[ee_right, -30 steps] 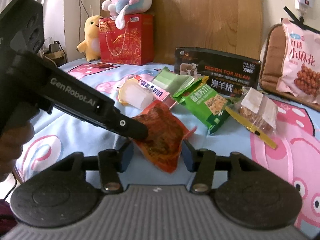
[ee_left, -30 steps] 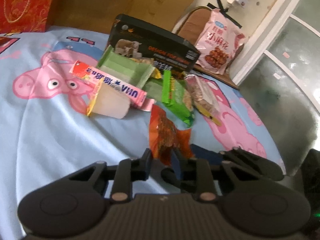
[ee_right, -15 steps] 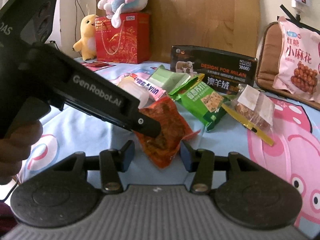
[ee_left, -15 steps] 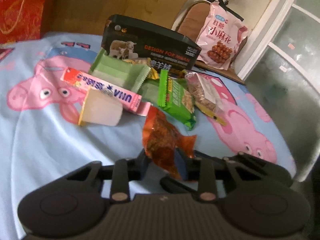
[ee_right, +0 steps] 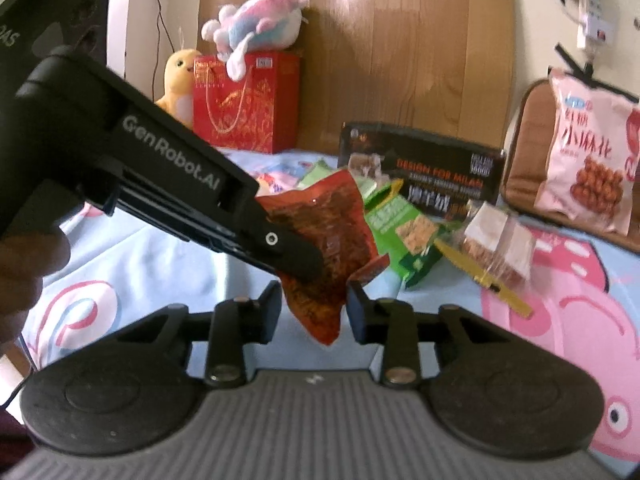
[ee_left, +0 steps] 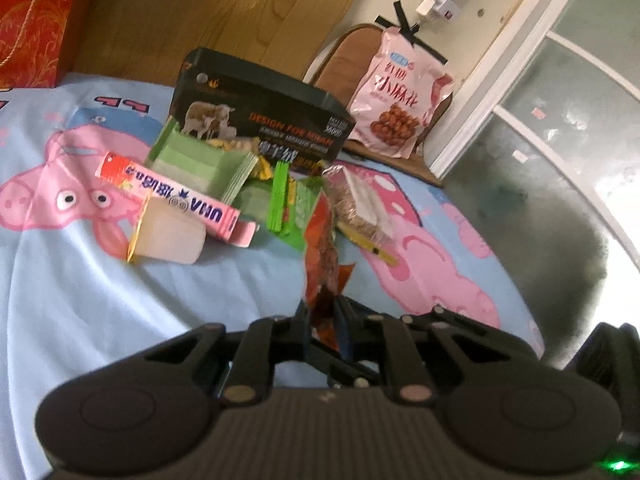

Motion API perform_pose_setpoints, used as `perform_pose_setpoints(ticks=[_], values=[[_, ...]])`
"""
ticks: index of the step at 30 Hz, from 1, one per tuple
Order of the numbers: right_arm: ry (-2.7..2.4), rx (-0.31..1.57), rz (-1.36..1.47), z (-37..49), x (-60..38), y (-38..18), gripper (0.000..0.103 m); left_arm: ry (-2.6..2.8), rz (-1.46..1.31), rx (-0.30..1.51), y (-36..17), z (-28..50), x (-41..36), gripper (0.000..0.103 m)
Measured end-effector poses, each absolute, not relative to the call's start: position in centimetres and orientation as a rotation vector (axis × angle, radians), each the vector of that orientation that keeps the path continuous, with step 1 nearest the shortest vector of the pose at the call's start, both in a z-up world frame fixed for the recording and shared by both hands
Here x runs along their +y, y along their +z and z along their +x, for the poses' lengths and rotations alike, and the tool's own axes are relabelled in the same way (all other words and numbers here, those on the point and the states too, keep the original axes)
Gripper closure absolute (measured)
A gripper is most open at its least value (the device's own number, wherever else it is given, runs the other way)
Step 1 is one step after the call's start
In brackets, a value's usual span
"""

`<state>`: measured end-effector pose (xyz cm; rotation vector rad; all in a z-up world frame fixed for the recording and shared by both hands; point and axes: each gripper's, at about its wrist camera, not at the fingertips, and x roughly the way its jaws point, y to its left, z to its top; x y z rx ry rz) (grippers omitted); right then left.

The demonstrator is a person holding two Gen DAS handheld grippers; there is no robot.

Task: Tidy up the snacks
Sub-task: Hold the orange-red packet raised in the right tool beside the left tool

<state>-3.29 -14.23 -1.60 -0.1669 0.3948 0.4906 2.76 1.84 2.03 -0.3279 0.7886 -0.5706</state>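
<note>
My left claw [ee_left: 325,316] is clamped on the red snack packet [ee_right: 326,232], holding it up off the bed sheet [ee_left: 80,280]. My right claw [ee_right: 314,308] has been closing, the packet's bottom corner dangling between its fingers, untouched. Other snacks [ee_left: 208,184] are piled just beyond.

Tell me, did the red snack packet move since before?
Yes. The red snack packet lay flat on the sheet; now the left gripper, shut on it, holds it lifted, its top reaching up toward the black box.

An orange-red snack packet [ee_right: 324,236] of dark spicy strips hangs upright, lifted clear of the bed sheet [ee_left: 80,280]. Behind it, mid-sheet, lie a green cracker packet [ee_right: 404,232], pink box [ee_left: 172,196], jelly cup [ee_left: 168,236] and clear-wrapped bar [ee_right: 496,244].
</note>
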Motion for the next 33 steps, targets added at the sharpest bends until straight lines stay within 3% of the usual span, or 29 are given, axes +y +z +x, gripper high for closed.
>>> perform_pose_setpoints(ticks=[33], values=[[0.487, 0.386, -0.182, -2.85, -14.09, -1.62, 0.066, -0.57, -0.333, 0.8, 1.71, 3.07, 1.83, 0.091]])
